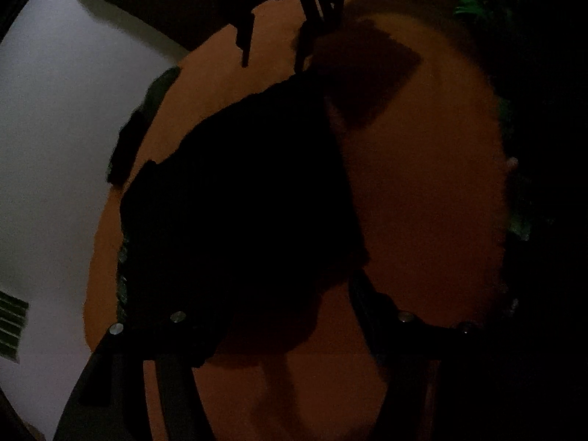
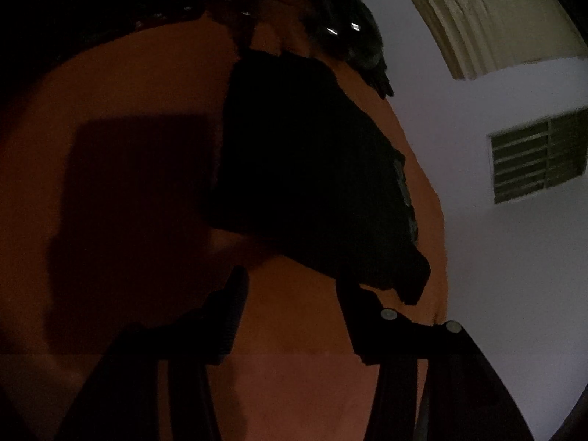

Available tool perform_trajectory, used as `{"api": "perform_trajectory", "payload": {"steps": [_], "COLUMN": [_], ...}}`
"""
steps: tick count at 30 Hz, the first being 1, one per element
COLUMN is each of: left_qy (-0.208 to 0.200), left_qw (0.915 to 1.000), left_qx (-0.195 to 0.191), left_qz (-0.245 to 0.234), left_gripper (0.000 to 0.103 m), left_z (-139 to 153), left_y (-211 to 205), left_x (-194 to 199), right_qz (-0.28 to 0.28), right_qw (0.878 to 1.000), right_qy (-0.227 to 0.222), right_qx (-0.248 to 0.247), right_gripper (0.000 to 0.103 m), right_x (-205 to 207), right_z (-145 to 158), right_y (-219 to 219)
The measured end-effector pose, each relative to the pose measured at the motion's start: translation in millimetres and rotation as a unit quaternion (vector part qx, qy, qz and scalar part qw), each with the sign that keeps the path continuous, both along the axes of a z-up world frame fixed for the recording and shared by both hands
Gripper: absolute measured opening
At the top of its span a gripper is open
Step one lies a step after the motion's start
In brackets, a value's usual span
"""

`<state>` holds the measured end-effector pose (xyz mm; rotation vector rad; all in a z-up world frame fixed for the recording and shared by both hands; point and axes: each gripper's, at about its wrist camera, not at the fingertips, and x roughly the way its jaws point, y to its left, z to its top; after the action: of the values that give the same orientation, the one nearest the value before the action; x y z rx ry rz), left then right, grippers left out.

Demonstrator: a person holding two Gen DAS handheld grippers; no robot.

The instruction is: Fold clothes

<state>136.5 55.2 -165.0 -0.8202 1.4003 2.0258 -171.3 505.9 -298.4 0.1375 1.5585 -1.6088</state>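
Observation:
A dark garment lies spread on the orange table, its folds lost in the dim light. My left gripper hangs low over its near end with jaws wide apart; the cloth covers the left finger and reaches the right finger, with no pinch visible. At the garment's far end my right gripper stands open just above the cloth edge. In the right wrist view the garment lies ahead, and the right gripper shows bare table between its fingers. The left gripper is at the far end.
The table's edge curves along a pale wall carrying a slatted vent. Green patterned material lies beyond the table's far right rim. A square shadow falls on the bare orange surface beside the garment.

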Motion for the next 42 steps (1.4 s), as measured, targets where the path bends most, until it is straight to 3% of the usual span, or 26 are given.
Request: {"api": "perform_trajectory", "payload": {"steps": [10,13,29,32,34,36,39,42], "left_qy": [0.052,0.059,0.08,0.069,0.047,0.036,0.021,-0.011], "left_qw": [0.9943,0.9938,0.9907,0.9926,0.9954,0.9973,0.9984,0.9924], "left_qx": [-0.073,-0.075,-0.072,-0.058,-0.034,-0.009,0.044,0.118], "left_qz": [-0.058,-0.057,-0.083,-0.081,-0.076,-0.063,-0.028,0.033], "left_gripper": [0.069,0.072,0.072,0.068,0.046,0.038,0.026,0.024], "left_z": [-27.4,-30.4,-34.2,-29.7,-20.1,-8.8,16.3,51.9], "left_y": [16.4,19.4,47.5,44.5,43.1,41.9,35.0,23.3], "left_x": [-1.7,-5.3,-4.9,-4.3,-2.9,-3.9,-9.9,-25.8], "right_qz": [0.006,0.009,0.044,0.053,0.055,0.055,0.046,0.045], "right_qw": [1.0,1.0,0.999,0.999,0.998,0.998,0.998,0.998], "right_qy": [0.023,0.023,0.008,0.007,0.007,0.006,-0.007,-0.014], "right_qx": [0.004,0.004,0.003,0.003,-0.002,-0.017,-0.035,-0.03], "right_gripper": [0.048,0.052,0.052,0.052,0.052,0.052,0.052,0.052], "right_x": [2.6,-0.9,-2.8,-4.5,-5.5,-7.0,-11.7,-15.7], "right_z": [-6.9,-6.2,-9.1,-9.7,-7.4,-0.1,12.2,13.8], "right_y": [-4.1,-8.5,-32.0,-36.5,-38.1,-40.3,-42.3,-41.5]}}
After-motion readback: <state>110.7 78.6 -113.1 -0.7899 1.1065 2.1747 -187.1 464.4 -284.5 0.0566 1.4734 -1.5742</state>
